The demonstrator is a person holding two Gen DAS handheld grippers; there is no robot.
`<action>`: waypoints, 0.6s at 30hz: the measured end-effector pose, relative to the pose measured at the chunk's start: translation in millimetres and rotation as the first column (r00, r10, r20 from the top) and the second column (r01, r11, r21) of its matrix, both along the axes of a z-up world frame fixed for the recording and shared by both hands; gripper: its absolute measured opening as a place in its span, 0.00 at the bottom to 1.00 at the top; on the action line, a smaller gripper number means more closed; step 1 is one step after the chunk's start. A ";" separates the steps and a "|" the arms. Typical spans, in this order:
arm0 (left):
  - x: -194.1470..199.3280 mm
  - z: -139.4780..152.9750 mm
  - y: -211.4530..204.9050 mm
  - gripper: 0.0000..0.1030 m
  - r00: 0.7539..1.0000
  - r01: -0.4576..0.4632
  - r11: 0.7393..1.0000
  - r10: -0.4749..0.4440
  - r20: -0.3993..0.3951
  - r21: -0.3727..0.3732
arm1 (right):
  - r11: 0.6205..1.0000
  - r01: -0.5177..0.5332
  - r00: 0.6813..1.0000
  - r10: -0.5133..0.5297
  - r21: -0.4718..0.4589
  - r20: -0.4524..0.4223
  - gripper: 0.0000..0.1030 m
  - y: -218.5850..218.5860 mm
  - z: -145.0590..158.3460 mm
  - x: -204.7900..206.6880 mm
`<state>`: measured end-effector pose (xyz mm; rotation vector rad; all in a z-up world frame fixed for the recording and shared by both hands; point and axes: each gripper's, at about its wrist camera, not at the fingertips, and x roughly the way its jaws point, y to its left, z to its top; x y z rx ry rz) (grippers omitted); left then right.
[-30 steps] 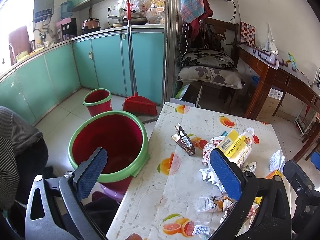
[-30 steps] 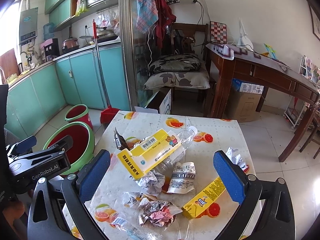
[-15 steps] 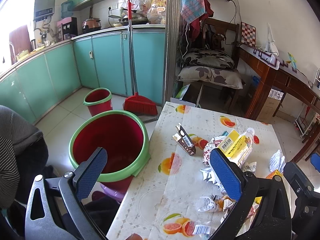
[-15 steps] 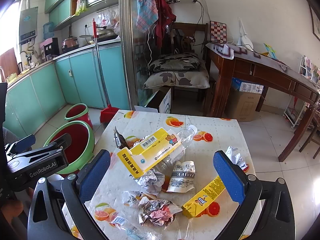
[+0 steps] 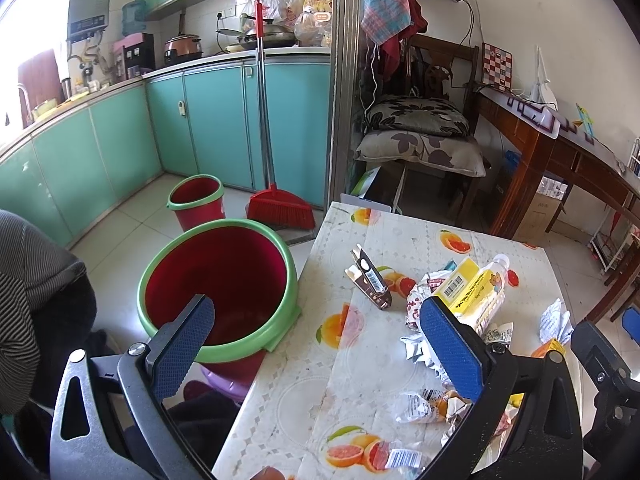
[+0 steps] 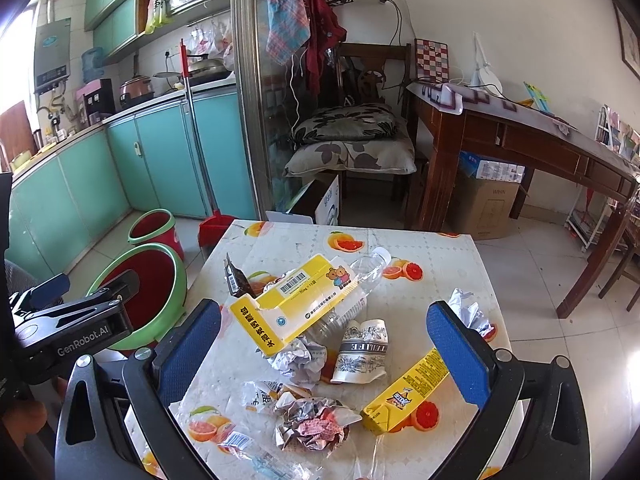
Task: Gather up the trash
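Note:
Trash lies on a fruit-print table [image 6: 440, 264]: a yellow box [image 6: 296, 300] on a clear plastic bottle [image 6: 360, 276], a dark carton [image 5: 370, 278], a crushed paper cup [image 6: 362, 350], crumpled foil [image 6: 300, 360], a long yellow box [image 6: 408, 394] and a crumpled wrapper [image 6: 316, 426]. A red bin with a green rim [image 5: 218, 284] stands at the table's left edge. My left gripper [image 5: 316, 344] is open and empty over the bin and the table edge. My right gripper [image 6: 324, 344] is open and empty above the trash pile.
A smaller red bin [image 5: 198, 204] and a red broom [image 5: 278, 208] stand by teal cabinets [image 5: 216, 120]. A cushioned chair [image 6: 352, 148] and a wooden desk [image 6: 520, 140] are beyond the table. A person's dark clothing [image 5: 36, 292] is at the left.

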<state>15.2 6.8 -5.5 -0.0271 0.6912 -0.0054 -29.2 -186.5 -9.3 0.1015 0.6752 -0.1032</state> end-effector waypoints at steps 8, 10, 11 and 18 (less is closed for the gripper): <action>1.4 -1.6 0.9 1.00 1.000 -0.001 1.000 0.001 -0.003 0.004 | 1.000 -0.005 1.000 0.005 -0.002 -0.011 1.00 0.4 -1.3 2.3; 2.2 -2.7 0.7 1.00 1.000 -0.001 1.000 0.001 -0.004 0.007 | 1.000 -0.004 1.000 0.004 0.002 -0.012 1.00 -0.3 -2.0 3.5; 2.5 -2.9 0.1 1.00 1.000 -0.001 1.000 0.001 -0.004 0.010 | 1.000 -0.005 1.000 0.005 0.003 -0.014 1.00 -0.6 -2.5 4.3; 4.7 -4.6 -2.1 1.00 1.000 -0.002 1.000 0.002 -0.008 0.009 | 1.000 -0.008 1.000 0.008 0.002 -0.027 1.00 -1.7 -6.9 7.6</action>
